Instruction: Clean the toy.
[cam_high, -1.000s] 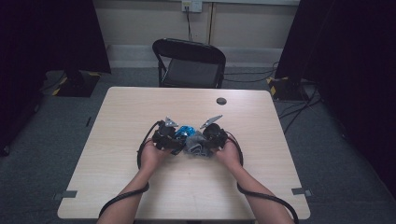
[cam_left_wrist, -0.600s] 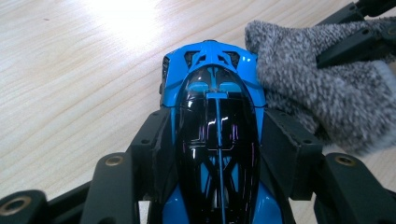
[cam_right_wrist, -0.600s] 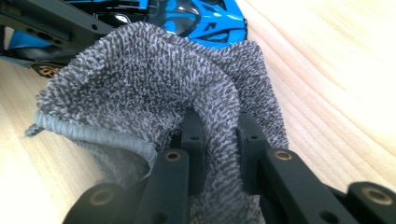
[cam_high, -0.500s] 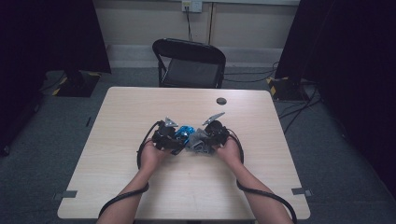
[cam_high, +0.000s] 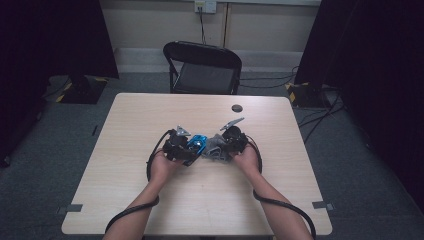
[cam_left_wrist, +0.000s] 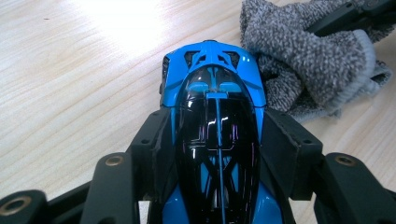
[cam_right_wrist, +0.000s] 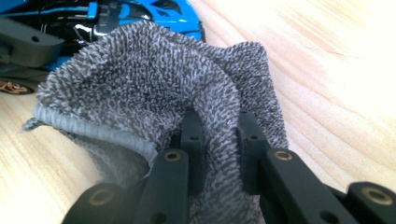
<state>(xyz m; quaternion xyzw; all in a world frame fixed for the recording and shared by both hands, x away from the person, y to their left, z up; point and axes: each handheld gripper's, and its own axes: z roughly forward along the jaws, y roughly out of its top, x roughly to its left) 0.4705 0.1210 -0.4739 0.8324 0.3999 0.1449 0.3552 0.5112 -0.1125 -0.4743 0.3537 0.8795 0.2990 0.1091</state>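
Note:
A blue and black toy car (cam_left_wrist: 217, 121) lies on the wooden table, and my left gripper (cam_left_wrist: 217, 144) is shut on its sides, one jaw pad pressing each flank. From above, the car (cam_high: 199, 144) sits at the table's middle between both hands, with the left gripper (cam_high: 187, 150) on its left. My right gripper (cam_right_wrist: 218, 140) is shut on a fold of a grey knitted cloth (cam_right_wrist: 154, 88), which bunches up against the car's nose (cam_right_wrist: 159, 11). In the high view the cloth (cam_high: 215, 148) rests between the car and the right gripper (cam_high: 222, 149).
A small dark round disc (cam_high: 237, 108) lies near the table's far edge. A black folding chair (cam_high: 202, 67) stands behind the table (cam_high: 210, 200). Cables trail from both grippers off the near edge.

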